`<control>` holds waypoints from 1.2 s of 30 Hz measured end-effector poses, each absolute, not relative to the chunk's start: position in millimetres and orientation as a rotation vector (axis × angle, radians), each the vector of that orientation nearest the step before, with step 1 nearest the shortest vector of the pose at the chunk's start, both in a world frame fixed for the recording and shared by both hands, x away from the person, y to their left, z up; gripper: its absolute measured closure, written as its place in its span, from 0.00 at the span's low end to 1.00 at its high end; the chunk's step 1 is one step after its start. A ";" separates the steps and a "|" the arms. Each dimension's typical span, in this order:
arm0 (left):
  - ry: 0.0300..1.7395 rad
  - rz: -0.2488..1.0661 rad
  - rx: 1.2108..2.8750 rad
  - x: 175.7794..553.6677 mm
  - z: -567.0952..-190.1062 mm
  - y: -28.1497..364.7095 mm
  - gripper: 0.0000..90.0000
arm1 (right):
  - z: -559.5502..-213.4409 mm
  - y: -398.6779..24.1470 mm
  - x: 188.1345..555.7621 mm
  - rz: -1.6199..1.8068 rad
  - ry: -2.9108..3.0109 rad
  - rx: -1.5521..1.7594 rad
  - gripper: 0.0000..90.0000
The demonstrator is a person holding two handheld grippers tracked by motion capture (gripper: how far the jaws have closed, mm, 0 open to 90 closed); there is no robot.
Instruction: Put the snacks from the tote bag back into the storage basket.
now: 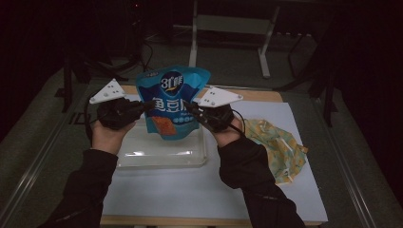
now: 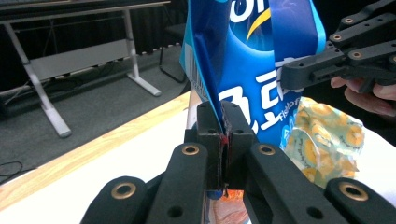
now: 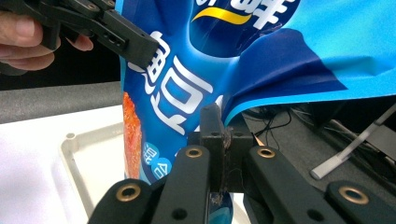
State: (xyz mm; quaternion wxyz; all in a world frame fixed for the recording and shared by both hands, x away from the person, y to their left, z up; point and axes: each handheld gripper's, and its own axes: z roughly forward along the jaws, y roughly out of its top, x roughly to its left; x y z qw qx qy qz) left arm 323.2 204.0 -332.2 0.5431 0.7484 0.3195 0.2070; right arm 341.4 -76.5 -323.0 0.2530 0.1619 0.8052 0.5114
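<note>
Above the tray: I hold the blue snack bag (image 1: 172, 102) upright, clear of the clear plastic tray (image 1: 161, 152).
Left gripper (image 1: 148, 104): jaws clamped on the bag's left edge.
Right gripper (image 1: 190, 108): jaws pinched tight on its right edge.
Beside my right arm: yellow patterned bag (image 1: 280, 145) lying on the white sheet (image 1: 199, 190).

Black long sleeves (image 1: 85, 185), black jaws with brass-ringed screws — grey three-cornered plates (image 1: 108, 91), trailing cables
</note>
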 end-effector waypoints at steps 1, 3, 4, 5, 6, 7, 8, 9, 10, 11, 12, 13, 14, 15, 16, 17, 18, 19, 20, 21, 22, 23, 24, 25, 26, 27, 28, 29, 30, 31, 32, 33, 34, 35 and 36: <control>0.757 0.493 1.781 323.2 -333.5 204.3 0.99 | -325.5 -75.7 341.6 1.388 2.195 0.439 0.99; 0.760 0.492 1.785 323.8 -337.2 205.0 0.99 | -329.2 -74.4 341.5 1.385 2.197 0.446 0.99; 0.760 0.486 1.785 324.3 -339.3 205.3 0.99 | -331.1 -74.3 341.6 1.386 2.200 0.447 0.99; 0.761 0.486 1.788 324.9 -341.4 205.4 0.99 | -333.3 -73.8 341.7 1.384 2.198 0.451 0.99; 0.762 0.488 1.796 325.7 -344.2 204.8 0.99 | -335.5 -73.6 342.0 1.378 2.200 0.447 0.99; 0.763 0.487 1.798 326.4 -346.7 204.1 0.99 | -338.5 -73.0 342.5 1.372 2.203 0.452 0.99; 0.766 0.484 1.799 327.1 -348.7 204.0 0.99 | -340.9 -72.9 343.2 1.365 2.208 0.455 0.99; 0.769 0.480 1.797 328.2 -351.5 204.0 0.99 | -342.9 -72.9 344.0 1.366 2.208 0.454 0.99; 0.771 0.480 1.797 328.9 -354.3 203.6 0.99 | -345.3 -73.0 344.6 1.365 2.212 0.460 0.99; 0.774 0.480 1.797 329.6 -357.1 203.3 0.99 | -347.7 -73.1 345.4 1.362 2.214 0.465 0.99; 0.777 0.474 1.794 330.7 -360.0 203.3 0.99 | -350.2 -73.1 346.0 1.361 2.216 0.469 0.99; 0.779 0.475 1.793 331.6 -362.8 203.2 0.99 | -352.9 -73.1 346.8 1.363 2.217 0.474 0.99; 0.781 0.472 1.792 332.7 -366.3 203.5 0.99 | -355.5 -73.0 347.7 1.363 2.218 0.480 0.99; 0.782 0.469 1.786 333.2 -368.8 203.6 0.99 | -358.2 -72.5 348.7 1.356 2.223 0.482 0.99; 0.784 0.464 1.781 333.9 -371.9 204.2 0.99 | -359.8 -72.2 349.0 1.354 2.222 0.481 0.99; 0.785 0.457 1.775 334.8 -375.0 204.6 0.99 | -361.6 -72.1 349.1 1.352 2.226 0.488 0.99; 0.786 0.457 1.776 335.1 -377.6 204.5 0.99 | -363.6 -72.1 349.6 1.351 2.227 0.488 0.99; 0.786 0.460 1.779 335.6 -379.9 204.2 0.99 | -365.9 -72.0 350.2 1.350 2.229 0.489 0.99; 0.790 0.455 1.782 336.5 -382.0 203.7 0.99 | -368.6 -71.8 350.5 1.348 2.230 0.491 0.99; 0.791 0.457 1.787 337.5 -384.2 203.5 0.99 | -371.4 -71.9 351.1 1.347 2.231 0.495 0.99; 0.793 0.456 1.788 338.1 -386.6 202.7 0.99 | -374.1 -72.2 351.8 1.349 2.233 0.503 0.99; 0.793 0.458 1.792 338.8 -389.5 201.5 0.99 | -376.9 -72.5 352.2 1.349 2.234 0.510 0.99; 0.796 0.454 1.793 339.4 -391.3 201.0 0.99 | -380.3 -73.2 352.8 1.348 2.234 0.516 0.99; 0.796 0.454 1.796 340.0 -394.5 200.0 0.99 | -382.3 -73.7 353.2 1.350 2.238 0.522 0.99; 0.797 0.451 1.798 340.5 -396.4 199.5 0.99 | -385.6 -74.5 353.8 1.351 2.240 0.531 0.99; 0.800 0.444 1.796 341.3 -399.1 199.0 0.99 | -387.4 -75.0 354.3 1.350 2.242 0.534 1.00; 0.803 0.444 1.793 341.5 -401.8 197.8 0.99 | -390.0 -75.9 354.9 1.349 2.241 0.533 1.00; 0.803 0.444 1.796 341.8 -404.4 197.1 0.99 | -392.4 -76.7 355.3 1.351 2.244 0.542 0.99; 0.807 0.442 1.794 342.3 -407.5 195.8 0.99 | -394.8 -77.4 355.8 1.350 2.245 0.545 0.99; 0.806 0.443 1.793 342.5 -410.0 195.2 0.99 | -397.4 -78.3 356.1 1.345 2.250 0.551 0.99; 0.808 0.435 1.790 343.0 -411.8 194.9 0.99 | -399.4 -78.9 356.6 1.346 2.250 0.554 0.99; 0.813 0.429 1.784 343.8 -414.7 194.2 0.99 | -400.6 -79.4 356.6 1.344 2.251 0.558 1.00; 0.813 0.426 1.782 344.1 -416.3 193.7 0.99 | -402.7 -80.1 356.9 1.341 2.253 0.558 1.00; 0.812 0.421 1.783 344.7 -418.2 193.0 0.99 | -403.9 -80.6 356.9 1.338 2.253 0.558 1.00; 0.812 0.423 1.786 345.1 -419.9 191.9 0.99 | -405.2 -81.4 357.1 1.333 2.255 0.560 1.00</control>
